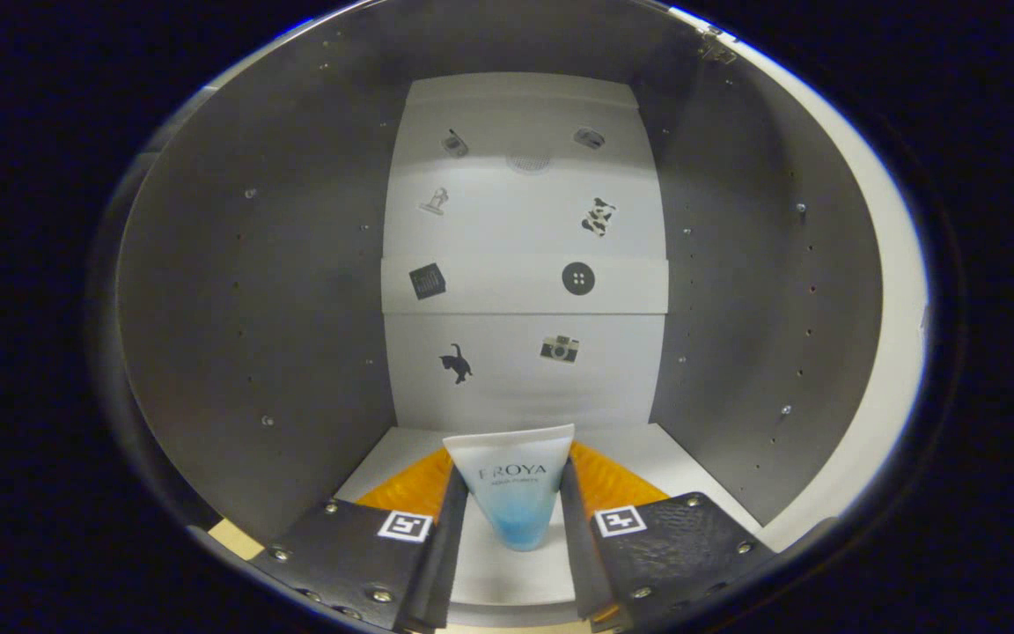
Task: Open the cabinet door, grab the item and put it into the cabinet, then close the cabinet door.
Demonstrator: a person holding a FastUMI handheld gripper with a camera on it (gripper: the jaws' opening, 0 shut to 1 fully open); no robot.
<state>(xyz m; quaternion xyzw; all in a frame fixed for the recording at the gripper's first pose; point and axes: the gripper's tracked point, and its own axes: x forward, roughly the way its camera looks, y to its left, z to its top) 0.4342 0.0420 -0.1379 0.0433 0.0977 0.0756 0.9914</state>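
Now the gripper [514, 537], at the bottom centre of the frame, is closed on the tube [514, 489], both fingers pressing its sides, inside the open cabinet [252, 291]. To do this well, I would lower the tube onto the cabinet floor [648, 449] ahead, then release gently so it does not topple. Count: one tube, one cabinet, eight small stickers on the back panel [525, 211].

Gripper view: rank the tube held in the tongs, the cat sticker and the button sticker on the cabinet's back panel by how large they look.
1. Tube, pinched between the tongs; nearness to the camera inflates it.
2 and 3. Cat sticker and button sticker look about alike, so I won't rank them.
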